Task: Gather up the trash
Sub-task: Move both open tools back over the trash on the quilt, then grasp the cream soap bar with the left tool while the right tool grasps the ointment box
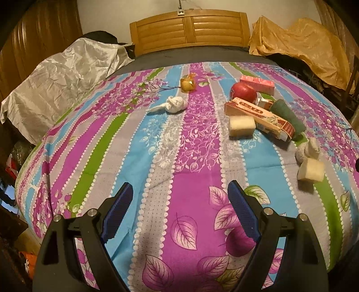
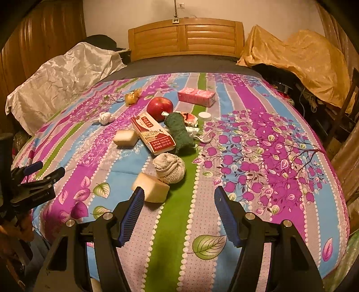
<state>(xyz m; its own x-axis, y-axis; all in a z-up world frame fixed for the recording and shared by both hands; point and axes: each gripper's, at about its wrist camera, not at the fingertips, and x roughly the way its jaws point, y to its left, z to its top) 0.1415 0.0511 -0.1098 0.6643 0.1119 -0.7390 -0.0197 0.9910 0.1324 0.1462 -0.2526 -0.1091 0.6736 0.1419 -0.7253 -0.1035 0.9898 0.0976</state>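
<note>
Here, the right gripper (image 2: 177, 195), jaws wide and empty, hangs nearest a sponge block (image 2: 151, 187) just upper left of its fingers; the left gripper (image 1: 179, 191) gapes empty too.

You're facing a bed (image 2: 280, 139) in a striped floral cover | slatted wooden headboard (image 2: 186, 37) against a pale wall (image 2: 134, 15) | silvery sheet (image 2: 60, 76) draped on your left | golden cloth (image 2: 300, 60) heaped right | wood panelling (image 2: 42, 33) at left | warm, dim light
</note>
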